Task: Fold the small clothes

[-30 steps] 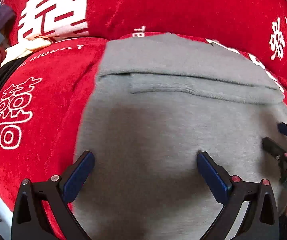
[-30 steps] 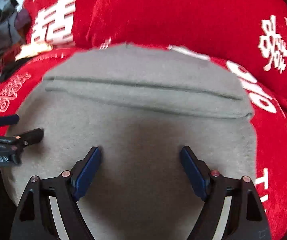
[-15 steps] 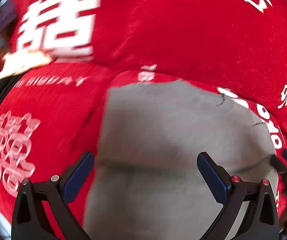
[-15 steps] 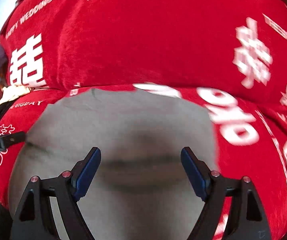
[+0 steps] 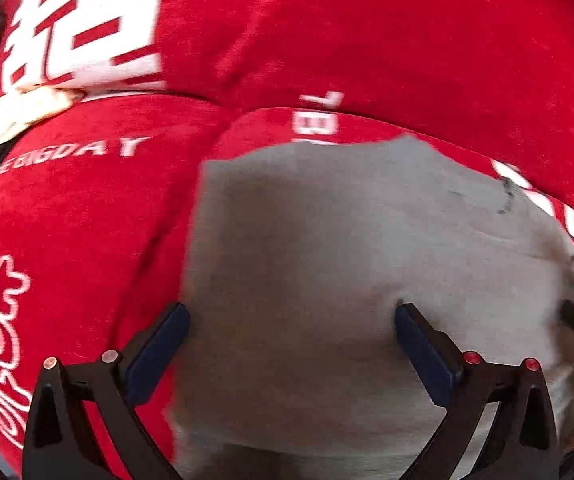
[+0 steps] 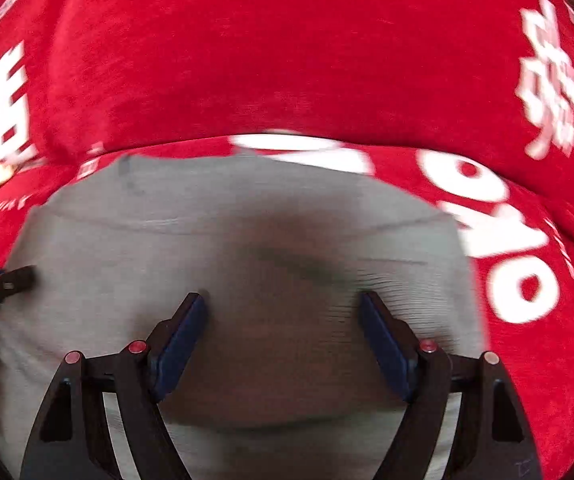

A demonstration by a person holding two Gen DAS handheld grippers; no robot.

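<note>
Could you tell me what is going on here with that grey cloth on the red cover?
A person is folding a small grey garment that lies flat on a red cover with white lettering, using a handheld gripper in each hand. The left gripper and the right gripper both hover over the cloth with jaws wide apart, gripping nothing. The picture is blurred, so the fold's finer state is unclear.
</note>
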